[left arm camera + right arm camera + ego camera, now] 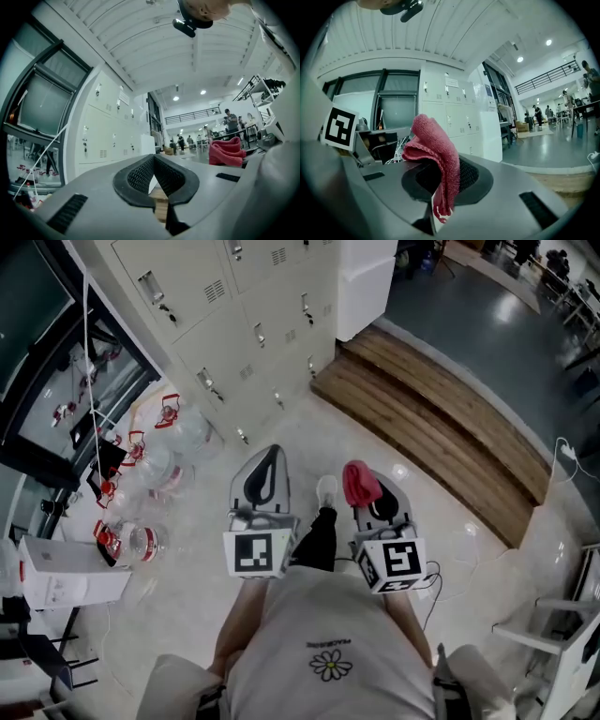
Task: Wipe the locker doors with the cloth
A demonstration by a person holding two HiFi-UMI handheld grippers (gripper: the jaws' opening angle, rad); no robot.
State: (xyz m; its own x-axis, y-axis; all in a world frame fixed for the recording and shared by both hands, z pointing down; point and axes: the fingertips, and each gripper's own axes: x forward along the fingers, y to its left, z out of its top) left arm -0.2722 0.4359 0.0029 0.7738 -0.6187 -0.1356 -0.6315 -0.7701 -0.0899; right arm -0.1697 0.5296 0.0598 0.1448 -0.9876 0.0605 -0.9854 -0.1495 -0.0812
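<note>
A bank of cream locker doors [246,326] runs along the upper left of the head view, some way ahead of both grippers. In the left gripper view the lockers [107,129] stand at the left, and in the right gripper view the lockers [453,121] stand behind the cloth. My right gripper [367,491] is shut on a folded red cloth [360,482], which sticks up from its jaws as a bunched cloth [435,158]. My left gripper [265,467] is shut with nothing in it, and its jaws meet in a closed V. The red cloth [227,151] shows at the right of the left gripper view.
Several large clear water bottles [174,435] with red handles lie on the floor at the left, beside a white box [66,576]. A wooden step [441,424] runs diagonally ahead on the right. A white metal rack [562,643] stands at the right edge. People stand far off in the hall.
</note>
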